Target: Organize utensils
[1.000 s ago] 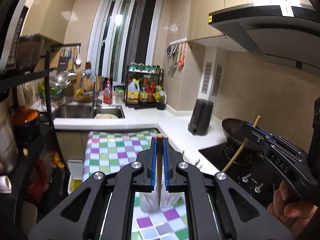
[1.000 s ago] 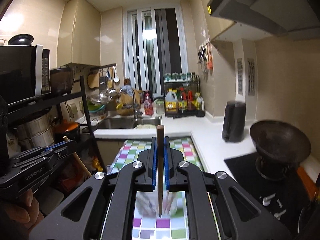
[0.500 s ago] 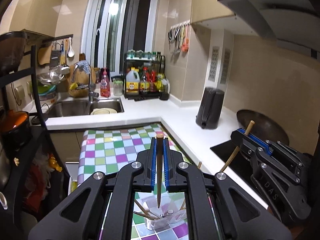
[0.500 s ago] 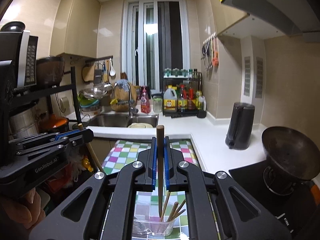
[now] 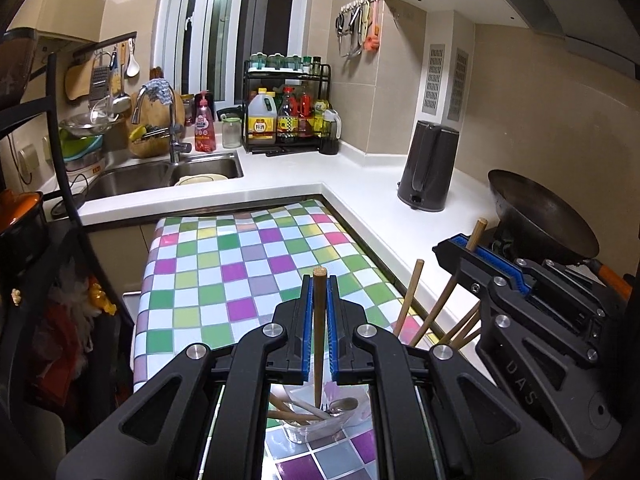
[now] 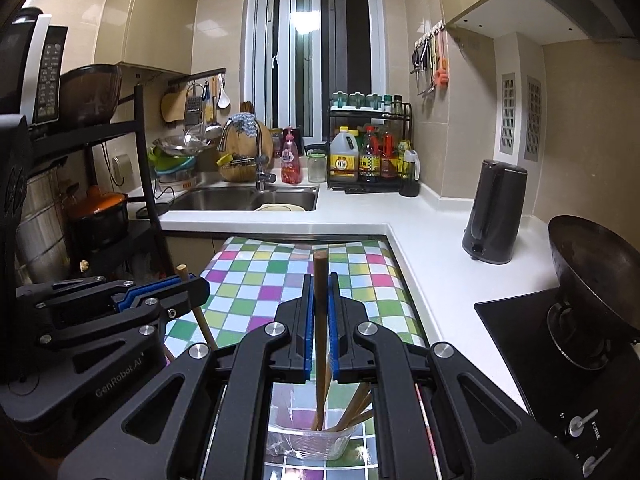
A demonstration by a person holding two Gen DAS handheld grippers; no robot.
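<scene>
Now each gripper, left gripper (image 5: 319,334) and right gripper (image 6: 320,334), pinches a chopstick (image 6: 320,320) above the clear cup (image 6: 316,442). Dropped crooked, a stick could tip the cup over.

Kettle (image 6: 494,212) on counter (image 6: 432,236), right of sink (image 6: 244,198)

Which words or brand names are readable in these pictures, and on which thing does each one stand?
"DAS": on the right gripper.
"GenRobot.AI": on the left gripper.
"FOTILE": on the stove panel.
Bottle labels and microwave buttons: too small to read.
</scene>
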